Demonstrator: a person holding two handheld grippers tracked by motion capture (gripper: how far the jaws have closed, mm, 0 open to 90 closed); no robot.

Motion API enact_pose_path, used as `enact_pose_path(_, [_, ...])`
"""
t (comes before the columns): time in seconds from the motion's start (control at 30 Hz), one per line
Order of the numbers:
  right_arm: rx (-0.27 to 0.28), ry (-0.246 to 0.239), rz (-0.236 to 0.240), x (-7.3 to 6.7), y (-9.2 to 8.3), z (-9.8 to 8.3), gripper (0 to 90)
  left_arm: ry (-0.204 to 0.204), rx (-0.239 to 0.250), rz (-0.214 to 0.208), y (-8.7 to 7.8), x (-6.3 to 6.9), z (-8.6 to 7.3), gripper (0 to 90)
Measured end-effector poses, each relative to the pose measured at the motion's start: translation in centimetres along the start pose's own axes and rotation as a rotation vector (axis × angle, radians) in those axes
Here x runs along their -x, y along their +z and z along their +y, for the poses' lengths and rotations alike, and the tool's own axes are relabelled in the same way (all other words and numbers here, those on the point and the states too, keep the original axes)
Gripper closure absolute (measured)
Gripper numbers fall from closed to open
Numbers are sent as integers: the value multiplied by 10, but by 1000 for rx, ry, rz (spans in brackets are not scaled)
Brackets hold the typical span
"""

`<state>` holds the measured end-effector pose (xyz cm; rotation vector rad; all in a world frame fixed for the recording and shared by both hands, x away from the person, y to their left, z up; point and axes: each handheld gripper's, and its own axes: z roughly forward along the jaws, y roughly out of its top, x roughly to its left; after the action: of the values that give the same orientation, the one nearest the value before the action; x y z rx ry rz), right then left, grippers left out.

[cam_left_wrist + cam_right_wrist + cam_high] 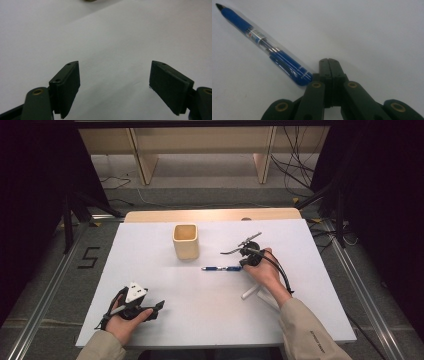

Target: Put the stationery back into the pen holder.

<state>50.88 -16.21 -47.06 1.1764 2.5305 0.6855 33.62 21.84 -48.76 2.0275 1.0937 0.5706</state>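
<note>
A blue pen (221, 268) lies flat on the white table (210, 305), a little in front of and to the right of the beige cup (185, 241), its capped end just beside the right gripper (329, 65); that gripper's jaws are pressed together with nothing between them, the pen resting against their left side rather than inside them; the left gripper (115, 82) sits low at the near left of the table, well apart from the pen, its jaws spread wide over bare surface and holding nothing; the work in hand looks like picking the pen up, perhaps for the cup; the risk, as I judge it, is that the closed jaws nudge the round barrel so it rolls or skids away; they must first open and straddle it; a pinch near the very end could also let the pen pivot and droop, or slip free on lifting.
</note>
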Motion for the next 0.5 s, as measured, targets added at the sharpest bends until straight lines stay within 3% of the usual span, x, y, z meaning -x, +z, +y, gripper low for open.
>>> enact_pose_path(0.5, [-43,-1,9,-11,-9,-8,900,2,2,2,0,0,0,250])
